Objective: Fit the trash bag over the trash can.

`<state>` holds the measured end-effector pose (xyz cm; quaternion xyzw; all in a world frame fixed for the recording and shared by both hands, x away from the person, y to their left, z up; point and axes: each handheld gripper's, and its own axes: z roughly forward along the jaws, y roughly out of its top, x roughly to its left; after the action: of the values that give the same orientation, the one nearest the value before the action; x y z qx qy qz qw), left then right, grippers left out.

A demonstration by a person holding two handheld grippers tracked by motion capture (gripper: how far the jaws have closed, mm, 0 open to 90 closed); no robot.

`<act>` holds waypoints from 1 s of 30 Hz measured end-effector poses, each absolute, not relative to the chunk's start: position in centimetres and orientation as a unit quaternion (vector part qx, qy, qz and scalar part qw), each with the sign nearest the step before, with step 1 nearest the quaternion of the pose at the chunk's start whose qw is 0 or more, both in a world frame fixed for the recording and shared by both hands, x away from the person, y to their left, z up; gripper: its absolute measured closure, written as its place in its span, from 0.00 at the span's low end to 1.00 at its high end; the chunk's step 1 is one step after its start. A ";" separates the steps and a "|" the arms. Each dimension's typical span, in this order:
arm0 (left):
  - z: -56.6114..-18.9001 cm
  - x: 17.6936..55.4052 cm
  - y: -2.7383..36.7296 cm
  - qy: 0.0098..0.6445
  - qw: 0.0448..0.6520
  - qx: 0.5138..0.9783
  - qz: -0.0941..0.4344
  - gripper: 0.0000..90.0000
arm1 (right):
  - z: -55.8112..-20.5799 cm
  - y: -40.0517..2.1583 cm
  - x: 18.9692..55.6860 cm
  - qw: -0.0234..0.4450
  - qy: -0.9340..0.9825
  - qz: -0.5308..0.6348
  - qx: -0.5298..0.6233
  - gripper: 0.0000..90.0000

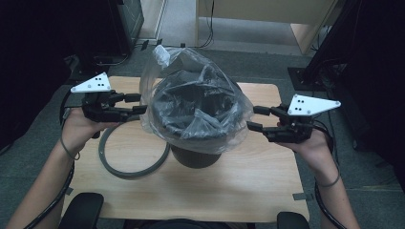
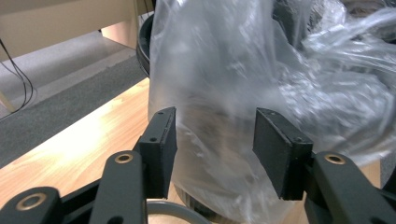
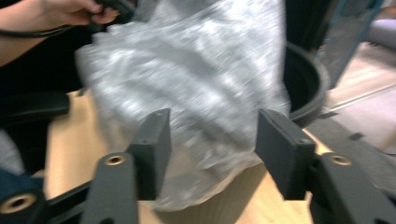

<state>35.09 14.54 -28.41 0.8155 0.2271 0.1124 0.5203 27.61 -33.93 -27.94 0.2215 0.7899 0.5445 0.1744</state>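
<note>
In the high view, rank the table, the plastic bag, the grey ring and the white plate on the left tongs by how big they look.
1. Table
2. Plastic bag
3. Grey ring, though the bag stands higher, nearer the camera, so that gap is unsure
4. White plate

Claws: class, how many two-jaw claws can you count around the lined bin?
2. The left claw is at the bag's left edge, the right claw at its right edge, both open.
</note>
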 end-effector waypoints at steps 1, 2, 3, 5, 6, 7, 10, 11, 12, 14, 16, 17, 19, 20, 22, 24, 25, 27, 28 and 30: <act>-28.5 35.3 14.4 0.227 0.518 0.817 0.115 0.53 | -27.9 -33.9 27.9 0.186 0.788 0.541 0.226 0.42; -28.5 35.5 14.1 0.229 0.514 0.818 0.118 0.53 | -27.8 -33.8 28.2 0.197 0.786 0.537 0.233 0.41; -28.6 35.8 14.0 0.232 0.510 0.820 0.119 0.54 | -27.8 -33.7 28.6 0.198 0.785 0.537 0.238 0.41; -28.9 36.2 13.8 0.237 0.505 0.822 0.117 0.56 | -27.9 -33.5 29.2 0.189 0.783 0.541 0.244 0.41; -29.0 36.5 13.7 0.241 0.504 0.822 0.110 0.59 | -28.0 -33.3 29.5 0.181 0.785 0.538 0.249 0.44; -29.2 36.7 13.7 0.246 0.503 0.822 0.105 0.63 | -28.1 -33.1 29.8 0.176 0.788 0.536 0.248 0.50; -29.6 37.2 13.5 0.254 0.495 0.825 0.101 0.78 | -28.4 -32.9 30.3 0.151 0.796 0.534 0.240 0.80; -29.7 37.4 13.4 0.256 0.491 0.827 0.100 0.81 | -28.5 -32.9 30.4 0.147 0.799 0.532 0.238 0.86; -29.8 37.5 13.4 0.258 0.489 0.828 0.095 0.85 | -28.5 -32.9 30.4 0.142 0.801 0.530 0.238 0.89; -30.0 37.8 13.2 0.261 0.486 0.829 0.090 0.91 | -28.6 -33.0 30.6 0.134 0.803 0.529 0.239 0.94; -30.0 37.9 13.0 0.263 0.486 0.829 0.086 0.99 | -28.6 -33.2 30.8 0.134 0.803 0.527 0.245 0.96; -30.0 38.0 12.9 0.265 0.488 0.828 0.080 1.00 | -28.6 -33.4 30.9 0.131 0.802 0.527 0.250 0.97; -30.0 38.0 12.6 0.264 0.484 0.831 0.078 1.00 | -28.7 -33.9 31.1 0.132 0.798 0.528 0.259 0.98; -30.0 38.0 12.5 0.261 0.480 0.834 0.082 1.00 | -28.8 -34.2 31.2 0.133 0.795 0.530 0.262 0.98; -30.0 38.0 12.3 0.261 0.475 0.836 0.090 1.00 | -29.1 -34.7 31.5 0.140 0.794 0.524 0.274 0.99; -30.1 38.1 12.4 0.264 0.473 0.835 0.093 1.00 | -29.5 -35.1 31.8 0.141 0.794 0.518 0.287 1.00; -30.1 38.2 12.4 0.266 0.473 0.835 0.092 1.00 | -29.8 -35.3 31.9 0.139 0.794 0.515 0.292 1.00; -30.2 38.4 12.5 0.269 0.466 0.837 0.100 1.00 | -30.1 -35.4 32.1 0.142 0.794 0.511 0.297 1.00; -30.3 38.5 12.6 0.272 0.462 0.838 0.104 1.00 | -30.3 -35.5 32.3 0.149 0.794 0.507 0.300 1.00; -30.4 38.8 12.9 0.279 0.459 0.837 0.104 1.00 | -30.5 -35.8 32.6 0.161 0.793 0.500 0.310 1.00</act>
<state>38.79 12.86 -30.43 0.8368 0.2792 0.1045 0.4593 32.62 -35.75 -30.49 0.3095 0.7929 0.4997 0.1608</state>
